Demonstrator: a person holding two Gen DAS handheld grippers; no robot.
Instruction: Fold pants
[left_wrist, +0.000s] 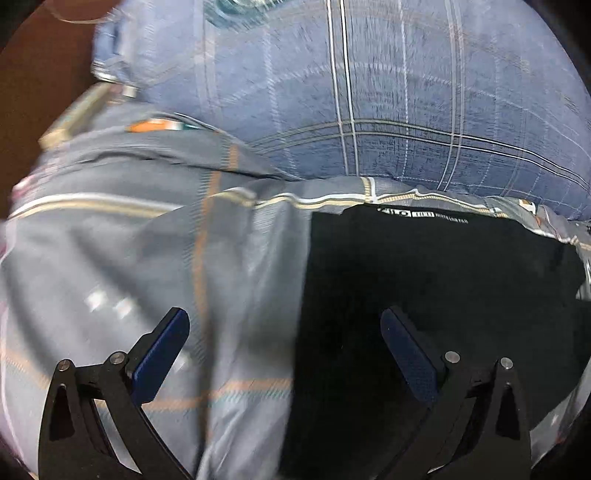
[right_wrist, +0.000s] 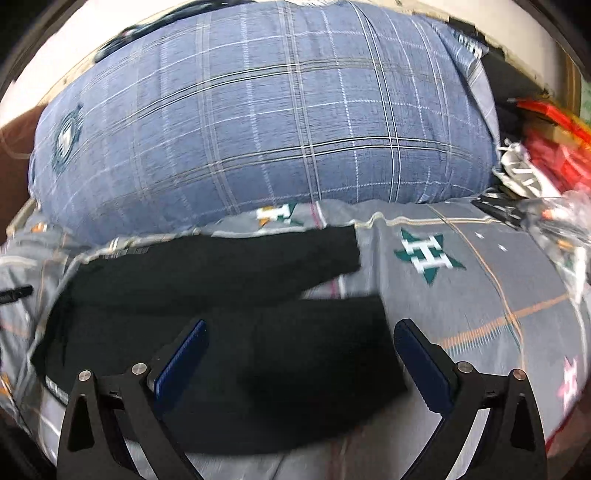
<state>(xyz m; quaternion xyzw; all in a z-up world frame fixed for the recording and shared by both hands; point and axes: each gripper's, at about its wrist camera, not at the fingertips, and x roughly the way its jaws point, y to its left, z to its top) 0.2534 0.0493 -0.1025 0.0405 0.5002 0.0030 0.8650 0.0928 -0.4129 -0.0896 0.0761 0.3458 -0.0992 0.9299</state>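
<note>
Lying flat: black pants (right_wrist: 221, 332) on grey patterned bedsheet (right_wrist: 480, 295).

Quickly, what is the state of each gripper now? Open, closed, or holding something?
Left gripper: open, holding nothing, above the black pants.
Right gripper: open, holding nothing, also above the pants.

Black pants (right_wrist: 221, 295) on sheet (right_wrist: 480, 288), jaws apart.

My black pants (right_wrist: 207, 295) lie flat on the grey bedsheet (right_wrist: 480, 295), just in front of the blue plaid pillow (right_wrist: 258, 129), both legs apart and reaching right, white lettering at the waistband.
</note>
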